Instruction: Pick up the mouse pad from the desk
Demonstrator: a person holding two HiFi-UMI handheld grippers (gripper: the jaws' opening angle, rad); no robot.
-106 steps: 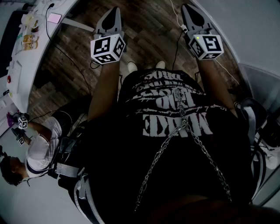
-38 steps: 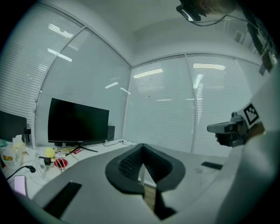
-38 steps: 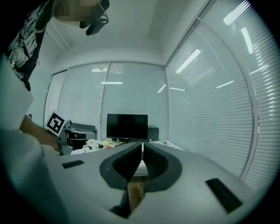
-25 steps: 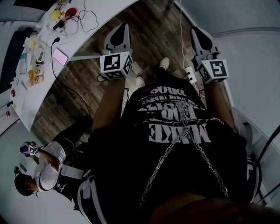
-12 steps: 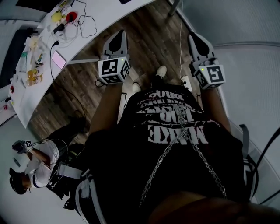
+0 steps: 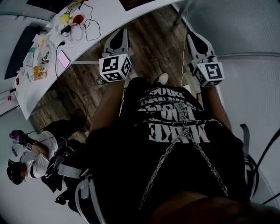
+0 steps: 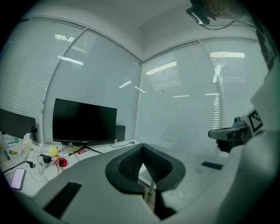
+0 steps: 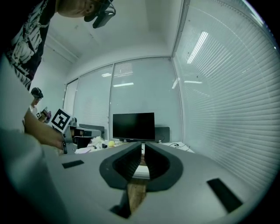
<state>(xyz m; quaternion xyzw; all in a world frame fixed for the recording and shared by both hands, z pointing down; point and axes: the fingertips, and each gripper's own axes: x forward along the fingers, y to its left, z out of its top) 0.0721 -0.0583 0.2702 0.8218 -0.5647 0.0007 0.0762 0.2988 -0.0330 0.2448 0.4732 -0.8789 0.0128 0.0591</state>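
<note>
Task unstarted: left claw (image 6: 119, 37) and right claw (image 6: 195, 38) both closed, empty, short of counter (image 6: 107, 19). Untouched mouse pad (image 6: 136, 4) is likely the dark sheet at counter's far edge. Approach, grasp, lift remain.

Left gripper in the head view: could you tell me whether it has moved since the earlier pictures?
Yes: the left gripper is now nearer the white desk.

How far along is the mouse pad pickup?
Nothing is done yet. The left gripper and right gripper are shut and empty, held over the wooden floor near the white desk. Left to do: reach the desk, then grip and lift the pad, which I can't clearly pick out.
</note>
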